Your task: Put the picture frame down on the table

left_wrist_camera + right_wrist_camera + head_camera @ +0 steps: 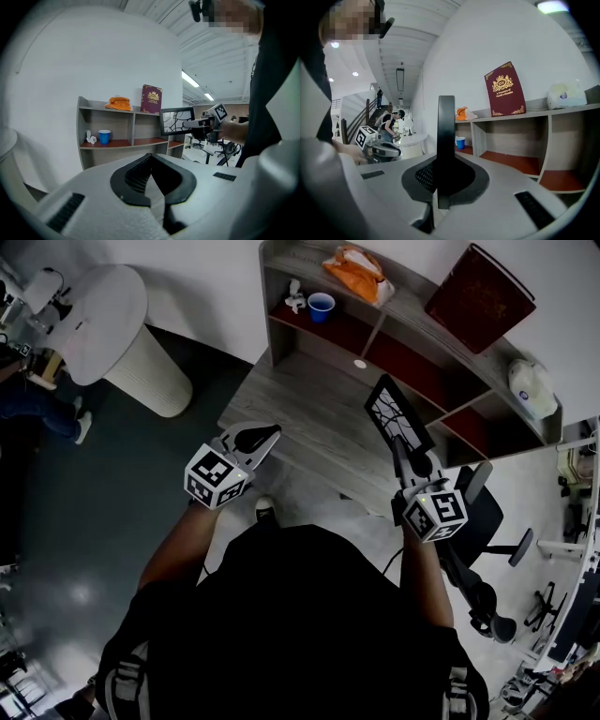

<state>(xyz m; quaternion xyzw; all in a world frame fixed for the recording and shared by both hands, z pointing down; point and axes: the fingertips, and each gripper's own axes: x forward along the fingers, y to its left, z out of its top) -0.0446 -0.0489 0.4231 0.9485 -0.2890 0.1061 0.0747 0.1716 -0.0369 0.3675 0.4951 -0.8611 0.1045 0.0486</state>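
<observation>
Grey tabletop (300, 409) bearing shelf unit (412, 307), dark floor (94, 521) around; right tool (400, 446) pinching picture frame (397, 413); left tool (272, 433) pressed together, empty.

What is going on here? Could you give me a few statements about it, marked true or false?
1. The right gripper is clamped on the picture frame. True.
2. The picture frame already lies flat on the table. False: the right gripper holds it up in the air, not resting on the tabletop.
3. The left gripper carries something too. False: its jaws are together with nothing between them.
4. A blue cup stands in the shelf unit, and a dark red book stands on top of it. True.
</observation>
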